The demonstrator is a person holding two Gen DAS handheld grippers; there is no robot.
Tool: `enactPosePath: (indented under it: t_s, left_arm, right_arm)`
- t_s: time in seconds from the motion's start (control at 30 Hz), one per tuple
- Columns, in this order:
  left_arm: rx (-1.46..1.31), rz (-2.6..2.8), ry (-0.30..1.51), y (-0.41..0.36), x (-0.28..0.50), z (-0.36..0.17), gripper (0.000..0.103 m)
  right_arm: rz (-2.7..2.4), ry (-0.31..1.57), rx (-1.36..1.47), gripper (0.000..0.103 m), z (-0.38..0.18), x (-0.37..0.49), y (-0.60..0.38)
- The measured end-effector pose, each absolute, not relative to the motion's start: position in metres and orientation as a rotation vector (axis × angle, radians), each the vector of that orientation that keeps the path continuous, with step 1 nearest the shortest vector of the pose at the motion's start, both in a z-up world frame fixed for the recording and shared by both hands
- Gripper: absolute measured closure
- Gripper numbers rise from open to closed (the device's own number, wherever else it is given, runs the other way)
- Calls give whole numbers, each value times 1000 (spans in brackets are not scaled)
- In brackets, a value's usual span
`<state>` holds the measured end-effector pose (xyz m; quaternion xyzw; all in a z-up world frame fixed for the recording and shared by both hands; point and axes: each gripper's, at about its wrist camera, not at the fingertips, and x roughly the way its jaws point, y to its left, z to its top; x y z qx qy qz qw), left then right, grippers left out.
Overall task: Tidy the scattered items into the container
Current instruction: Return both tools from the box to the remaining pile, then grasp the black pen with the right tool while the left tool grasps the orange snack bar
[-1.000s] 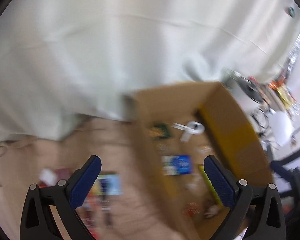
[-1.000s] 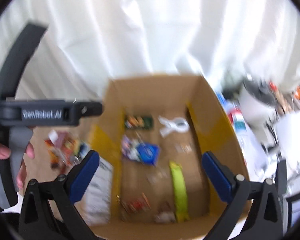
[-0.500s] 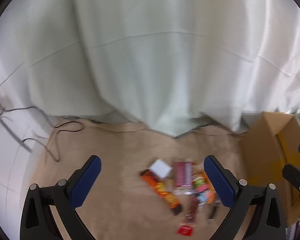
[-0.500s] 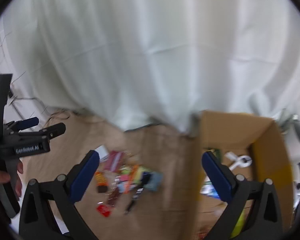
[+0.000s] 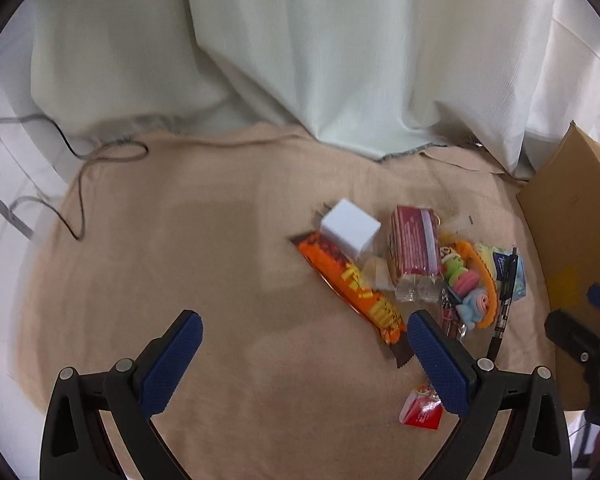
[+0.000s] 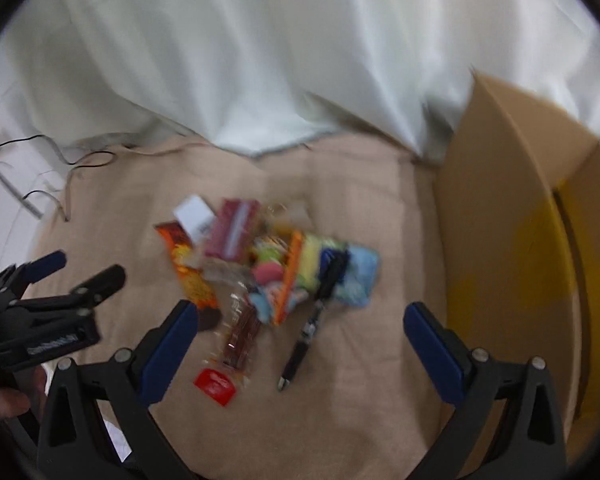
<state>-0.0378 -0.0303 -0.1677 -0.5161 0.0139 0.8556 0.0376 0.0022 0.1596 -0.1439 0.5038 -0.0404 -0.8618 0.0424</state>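
Both grippers hang empty over the beige cloth (image 5: pixel 220 240): left gripper (image 5: pixel 304 354) jaws spread wide, right gripper (image 6: pixel 300 344) likewise. Off to the right stands the open brown cardboard box (image 6: pixel 512 216), the likely container. Beside it, the heap: a long orange snack bar wrapper (image 5: pixel 352 284), probably slippery, best pinched across its width; a maroon biscuit packet (image 5: pixel 414 248), likely crushable; a rigid white cube box (image 5: pixel 350 230), touching the bar; a slim black pen (image 6: pixel 310 328); a small red sachet (image 6: pixel 215 386), light and flat.
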Motion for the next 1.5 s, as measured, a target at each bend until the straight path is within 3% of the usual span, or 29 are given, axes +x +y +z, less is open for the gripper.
enactPosePath:
  t_s: [0.07,0.2,0.23,0.4,0.67,0.9,0.97,1.23,1.5]
  left_arm:
    - [-1584,2616,17,-31,-37,-176,3]
    - [-1628,2570,-13,-32,-39,-191,18]
    - [-1642,2557,-26,-32,-39,-195,19]
    - [-1646,2545,-58,-32,-40,-202,19]
    - [-1663,2537,-82,-35,-42,-206,19]
    - [-1672,2541,-101,-40,-44,-206,19]
    - [-1666,2539,-105,-40,-45,-206,20]
    - [-1692,2487,-106,-22,-56,-217,20]
    - [-1882,2423,-278,-14,-80,-242,20]
  right_arm:
    - [-2637,-162,1536,9,-153,5,166]
    - [-2564,-178,1631,41,-179,3,170]
    - [-2547,-202,1649,45,-186,2,172]
    - [-2486,-292,1687,51,-201,-6,178]
    - [-2420,-355,1742,75,-218,-19,178]
    - [-2391,-361,1747,77,-223,-27,176]
    - [-2405,-374,1726,90,-221,-27,178]
    - [-2451,-349,1643,90,-199,-18,181]
    - [-2469,-392,1592,90,-178,-8,189]
